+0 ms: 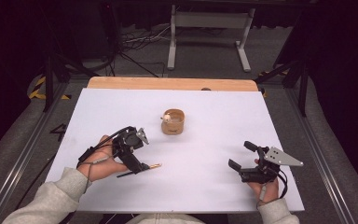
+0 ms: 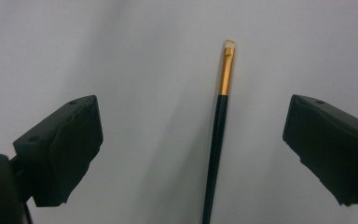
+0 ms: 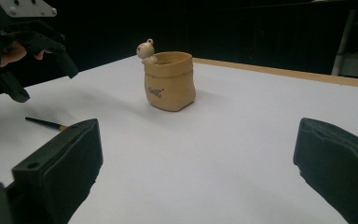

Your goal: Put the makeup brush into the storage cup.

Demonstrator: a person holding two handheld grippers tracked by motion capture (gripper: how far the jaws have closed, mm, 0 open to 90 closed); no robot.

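1. Left hand-held gripper (image 1: 137, 156): black, jaws spread wide, nothing between the pads. It hangs over the brush, pointing down at the surface; in the left gripper view the handle runs up between the two jaws, touching neither.
2. Paintbrush (image 2: 219, 126): lies flat on the white surface (image 1: 205, 186), near the person's left hand. Thin black lacquered handle, gold metal ferrule, short pale flat bristle tip. Judged very light, stiff and rather slippery; it may roll or skid. Best taken across the black handle just below the ferrule, clear of the soft bristles.
3. Pen holder (image 1: 173, 122): tan, sack-shaped with crumpled rim, a small figurine on its edge, printed lettering on its side. Stands upright mid-surface, well apart from the brush. Looks rigid, likely ceramic or resin, so breakable.
4. Right hand-held gripper (image 1: 247, 157): black with grey plate, jaws wide apart, empty, resting low at the right.
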